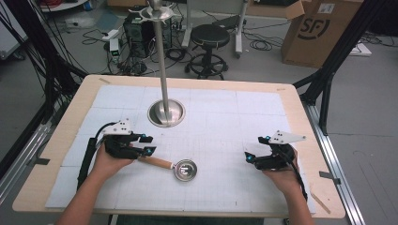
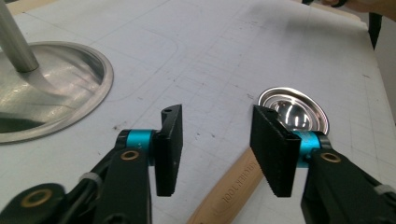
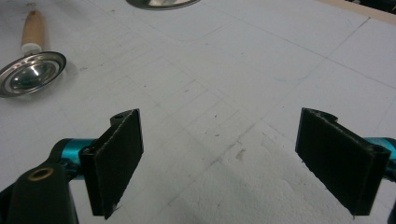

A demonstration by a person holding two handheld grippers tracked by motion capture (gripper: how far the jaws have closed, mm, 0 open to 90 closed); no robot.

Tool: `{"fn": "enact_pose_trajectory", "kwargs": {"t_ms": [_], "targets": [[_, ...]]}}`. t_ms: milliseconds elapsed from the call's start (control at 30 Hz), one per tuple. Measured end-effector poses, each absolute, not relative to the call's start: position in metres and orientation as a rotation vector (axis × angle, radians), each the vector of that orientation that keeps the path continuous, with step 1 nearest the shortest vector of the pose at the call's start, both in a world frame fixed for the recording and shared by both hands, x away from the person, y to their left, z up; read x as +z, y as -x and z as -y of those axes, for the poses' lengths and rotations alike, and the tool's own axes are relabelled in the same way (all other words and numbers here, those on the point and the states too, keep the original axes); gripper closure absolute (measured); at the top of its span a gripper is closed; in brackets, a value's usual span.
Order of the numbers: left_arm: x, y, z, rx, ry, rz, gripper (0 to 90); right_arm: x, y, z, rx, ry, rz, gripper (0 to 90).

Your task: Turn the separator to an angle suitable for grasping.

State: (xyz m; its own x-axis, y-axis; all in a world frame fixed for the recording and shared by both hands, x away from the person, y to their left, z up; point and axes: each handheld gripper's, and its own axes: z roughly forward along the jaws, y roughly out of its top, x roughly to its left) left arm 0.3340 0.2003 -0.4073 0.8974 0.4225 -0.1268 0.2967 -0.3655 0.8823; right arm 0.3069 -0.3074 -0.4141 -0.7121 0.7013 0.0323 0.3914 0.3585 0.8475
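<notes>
The ladle is lying flat on the table, its wooden handle under the parted, empty jaws of the left hand-held gripper. The right hand-held gripper is held wide apart, well clear. The ladle appears set down; hanging it on the stand may be left.

Small steel ladle w/ wooden handle, flat on table, bowl up.
</notes>
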Motion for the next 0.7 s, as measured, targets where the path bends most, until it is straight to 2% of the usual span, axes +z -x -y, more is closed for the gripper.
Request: {"fn": "enact_pose_trajectory", "kwargs": {"t_ms": [133, 700], "targets": [[-0.406, -0.3338, -0.2012, 0.159, -1.955, -0.541, 43.0, -0.4142, -0.307, 0.3074, 1.29, -0.961, -2.29, 13.8], [-0.4079, -0.3322, -0.1934, 0.13, -1.9, -0.527, 24.1, -0.4129, -0.3017, 0.3077, 1.307, -0.944, -2.29, 13.8]]}}
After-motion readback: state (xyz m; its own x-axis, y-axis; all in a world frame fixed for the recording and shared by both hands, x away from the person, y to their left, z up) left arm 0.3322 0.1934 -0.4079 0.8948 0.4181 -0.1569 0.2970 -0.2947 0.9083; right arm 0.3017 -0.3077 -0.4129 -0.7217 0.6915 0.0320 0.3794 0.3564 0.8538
